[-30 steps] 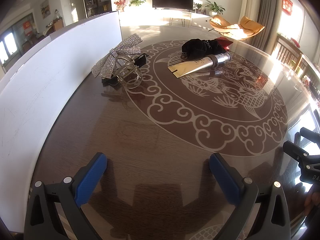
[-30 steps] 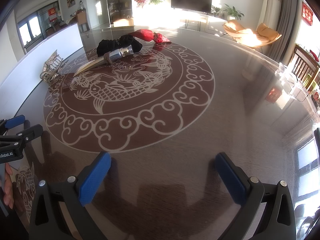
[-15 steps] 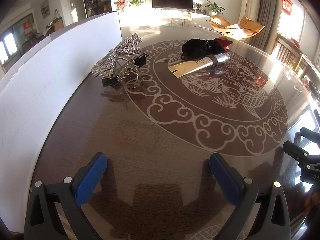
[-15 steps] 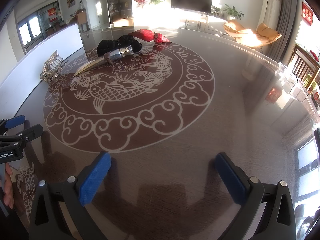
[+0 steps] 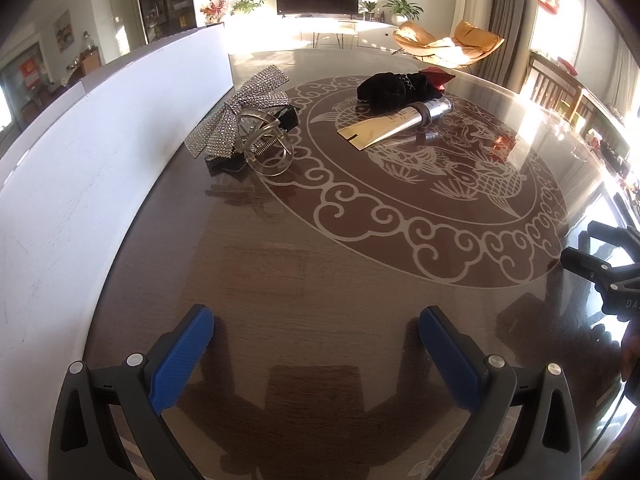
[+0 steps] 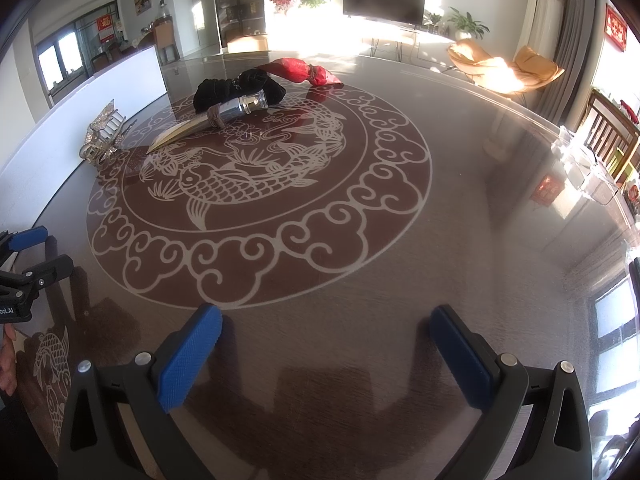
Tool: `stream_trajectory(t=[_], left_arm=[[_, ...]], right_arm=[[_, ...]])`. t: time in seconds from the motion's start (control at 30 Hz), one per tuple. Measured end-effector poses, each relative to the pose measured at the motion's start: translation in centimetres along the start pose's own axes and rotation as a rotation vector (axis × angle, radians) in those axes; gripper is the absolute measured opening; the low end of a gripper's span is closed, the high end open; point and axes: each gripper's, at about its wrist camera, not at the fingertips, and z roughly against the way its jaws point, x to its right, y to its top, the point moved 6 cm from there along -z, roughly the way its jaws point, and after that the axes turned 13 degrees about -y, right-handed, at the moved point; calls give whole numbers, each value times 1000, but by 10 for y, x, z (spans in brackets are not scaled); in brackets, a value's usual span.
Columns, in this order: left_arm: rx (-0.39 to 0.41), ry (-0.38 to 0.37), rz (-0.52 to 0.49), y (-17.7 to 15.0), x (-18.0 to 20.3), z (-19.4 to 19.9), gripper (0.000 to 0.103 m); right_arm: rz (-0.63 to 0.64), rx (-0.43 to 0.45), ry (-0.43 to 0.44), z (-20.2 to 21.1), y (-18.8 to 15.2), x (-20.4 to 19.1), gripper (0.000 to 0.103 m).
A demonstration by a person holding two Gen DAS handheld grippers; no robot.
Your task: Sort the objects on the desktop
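Hovering wide open and empty over the desk (image 5: 320, 280), both jaws appear poised before the first pick, needing a reach ahead to the hair clip (image 5: 266, 148) or tube (image 5: 396, 124).

Ahead of the left hand-held gripper (image 5: 316, 334), whose pads (image 5: 182, 360) are blue on black frames, the dark brown wood-grain counter (image 5: 280, 272) carries a pale medallion of scrolling clouds around a carp. Forward and to its left, a silver rhinestone bow (image 5: 240, 110) lies by a clear hair claw (image 5: 266, 146), beside a white board (image 5: 100, 128). Further ahead, a gold and silver tube (image 5: 394, 122) rests against a black velvet pouch (image 5: 394, 86). Beyond that, from the right hand-held gripper (image 6: 326, 340), a red bundle (image 6: 298, 70) shows.
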Motion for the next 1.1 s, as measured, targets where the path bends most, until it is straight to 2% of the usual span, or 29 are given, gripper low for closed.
stream_trajectory(t=[0.07,0.17,0.27,0.4,0.5,0.6,0.63,0.7,0.77,0.9,1.1], left_arm=[[2,0,0,0,0,0,103],[2,0,0,-1,0,0,103],[3,1,0,-1,0,1,103],[3,2,0,-1,0,1,103],[3,2,-2,-1,0,1,103],[2,-2,-3,-1,0,1,103],[2,-3,-3,-1,0,1,103],[2,-2,-2,0,0,1,103],[3,0,0,0,0,1,103],[4,1,1,1,-1,0,103],[4,2,2,2,0,0,103]], right_arm=[[25,-11,17,-7,11,-4,103],[-8,-44,21,-25,39,-10,103],[-87,-58,113,-41,78,-31,103],[-190,-80,178,-63,130,-67,103],[-207,-99,99,-80,158,-91,103],[-174,-118,10,-91,171,-107,103],[-145,-120,-8,-91,171,-109,103],[-112,-87,-7,-85,168,-111,90],[-98,-46,3,-75,159,-104,59],[-69,-31,49,-58,131,-80,58],[42,2,98,-21,68,-53,59]])
